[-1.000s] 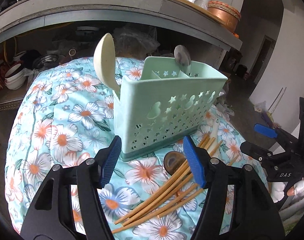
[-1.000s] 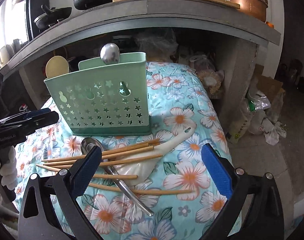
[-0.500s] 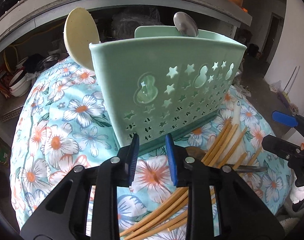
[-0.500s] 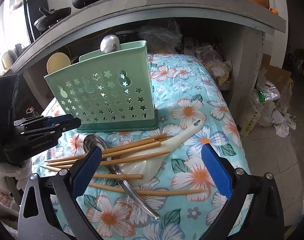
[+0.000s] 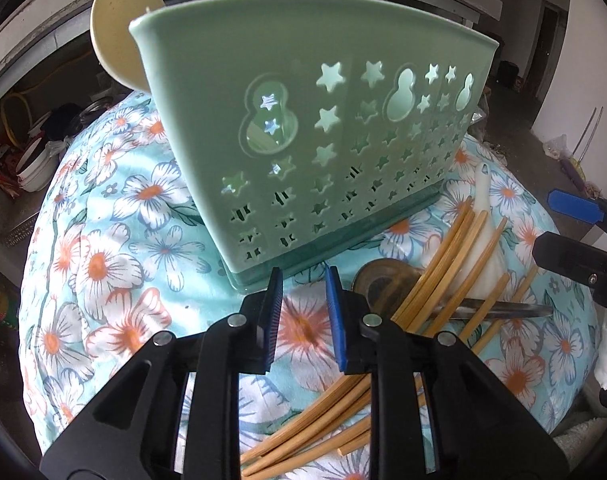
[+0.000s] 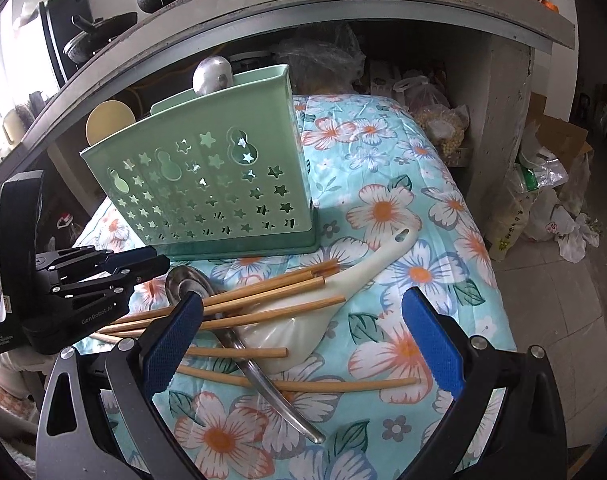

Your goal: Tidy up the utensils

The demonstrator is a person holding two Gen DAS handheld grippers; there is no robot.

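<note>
One green caddy (image 6: 207,184) stood far; it held two spoons (image 6: 213,74). Near lay six chopsticks (image 6: 271,300), one white ladle (image 6: 343,288), one metal spoon (image 6: 263,384).

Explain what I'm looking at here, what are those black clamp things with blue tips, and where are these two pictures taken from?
They are two hand-held grippers; a person carries one in each hand, no robot arm. Each picture comes from a camera on one gripper, looking along its fingers.

The left view shows the left gripper, its jaws closing with nothing between them, near the base of a green utensil caddy. The right view shows the right gripper open and empty above the loose pile.

On the floral cloth lie wooden chopsticks, a white ladle and a metal spoon. The caddy already holds a cream spoon and a metal one. Nothing is held.
</note>
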